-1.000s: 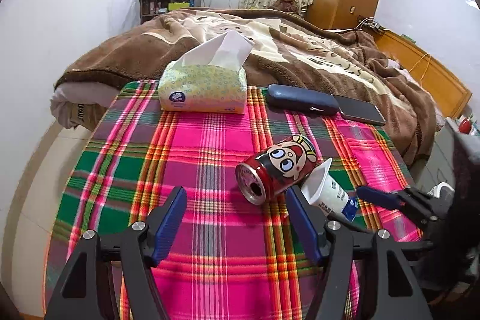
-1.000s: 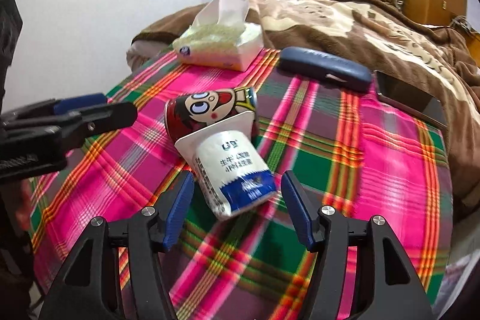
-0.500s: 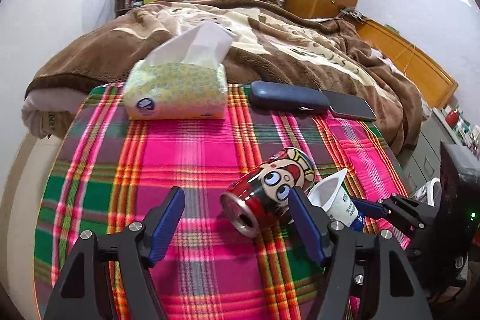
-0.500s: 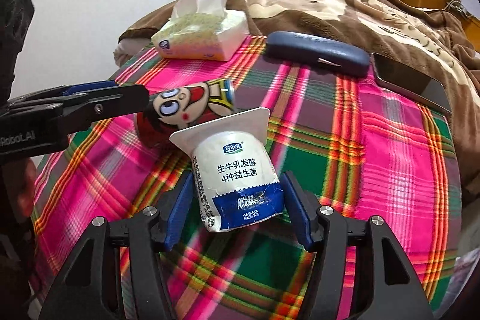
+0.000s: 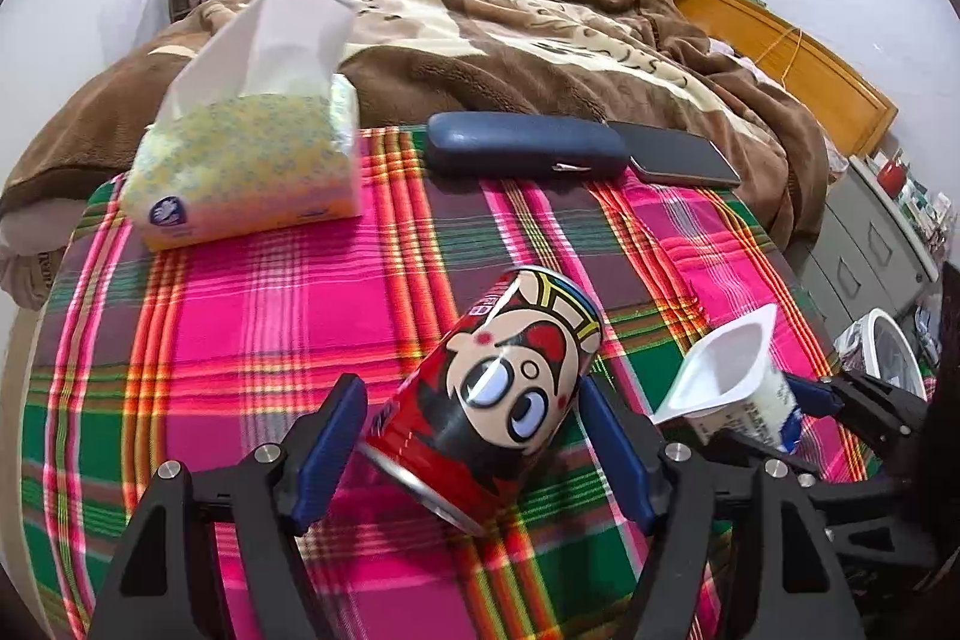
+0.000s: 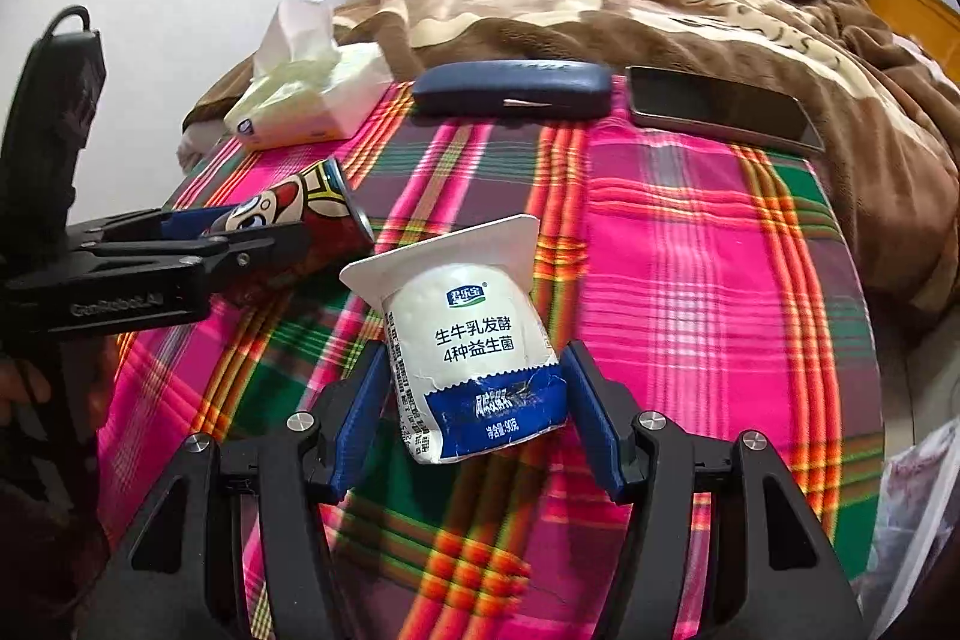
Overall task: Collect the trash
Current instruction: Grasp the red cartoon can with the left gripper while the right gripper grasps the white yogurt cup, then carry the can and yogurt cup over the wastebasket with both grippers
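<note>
Bracketing two pieces of trash at once, each hand-held gripper stands at the reach-and-straddle stage of the collection; neither item looks lifted yet.

Item one: red drink can [image 5: 498, 400], lying on its side on the plaid-covered surface [image 5: 252, 316], open end toward the left wrist camera. It lies between the blue pads of the left hand-held gripper [image 5: 474, 451], whose jaws are opening, with a little cloth showing between the left pad and the can. Print: a cartoon face with large eyes; the lettering along the side is too skewed to read.

Item two: white yogurt cup [image 6: 474, 358], also on its side, just beside the can, its flared square rim pointing away from the right wrist camera. The right hand-held gripper [image 6: 474, 412] straddles its lower half at a middling width, pads close to the cup's sides but not visibly pressing.

Label: blue logo, then "生牛乳发酵 / 4种益生菌"; the blue band below is crumpled, with small print only partly legible.

Next move, as judged: each gripper needs to close squarely across its item, lightly on the thin cup, which would likely buckle, and across the can's round body so it cannot roll out.

Surroundings: tissue pack [image 5: 252, 172], dark blue case [image 5: 522, 151] and phone [image 5: 678, 154] at the far edge, not trash. The left gripper's body bears faint lettering, unreadable.
</note>
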Available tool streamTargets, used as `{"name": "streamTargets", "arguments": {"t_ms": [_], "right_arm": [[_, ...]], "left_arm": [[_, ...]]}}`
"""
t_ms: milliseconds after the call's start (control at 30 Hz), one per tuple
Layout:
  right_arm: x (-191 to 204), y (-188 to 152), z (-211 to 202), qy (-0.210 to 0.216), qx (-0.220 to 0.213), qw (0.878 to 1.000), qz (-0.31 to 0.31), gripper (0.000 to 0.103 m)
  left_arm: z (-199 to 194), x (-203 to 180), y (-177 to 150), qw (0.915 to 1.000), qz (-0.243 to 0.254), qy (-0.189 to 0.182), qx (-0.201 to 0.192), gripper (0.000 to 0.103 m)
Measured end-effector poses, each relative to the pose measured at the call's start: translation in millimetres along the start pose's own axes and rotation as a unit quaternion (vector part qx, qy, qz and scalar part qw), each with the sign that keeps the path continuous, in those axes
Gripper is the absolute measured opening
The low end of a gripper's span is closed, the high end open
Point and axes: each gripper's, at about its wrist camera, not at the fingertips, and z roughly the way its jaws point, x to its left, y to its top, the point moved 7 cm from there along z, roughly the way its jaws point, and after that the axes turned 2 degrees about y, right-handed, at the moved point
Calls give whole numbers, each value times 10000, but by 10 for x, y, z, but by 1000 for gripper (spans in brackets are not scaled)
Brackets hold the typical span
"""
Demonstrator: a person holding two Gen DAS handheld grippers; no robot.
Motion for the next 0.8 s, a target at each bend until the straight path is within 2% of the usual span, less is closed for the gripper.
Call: {"name": "streamTargets", "arguments": {"t_ms": [167, 333, 367, 600, 800], "right_arm": [[-94, -21, -40, -2, -45, 9999, 149, 60], [-169, -29, -66, -22, -99, 9996, 268, 60], [-174, -32, -70, -20, -108, 9995, 289, 60], [-206, -102, -184, -23, -212, 9989, 415, 60], [-310, -192, -433, -84, -420, 9971, 625, 60]], "left_arm": [[137, -84, 27, 9998, 179, 41, 101, 73], [244, -129, -31, 9995, 114, -1, 286, 71], [234, -140, -36, 9996, 130, 11, 269, 66], [100, -186, -87, 9999, 26, -2, 136, 59], [-128, -432, -206, 9998, 111, -151, 24, 55]]}}
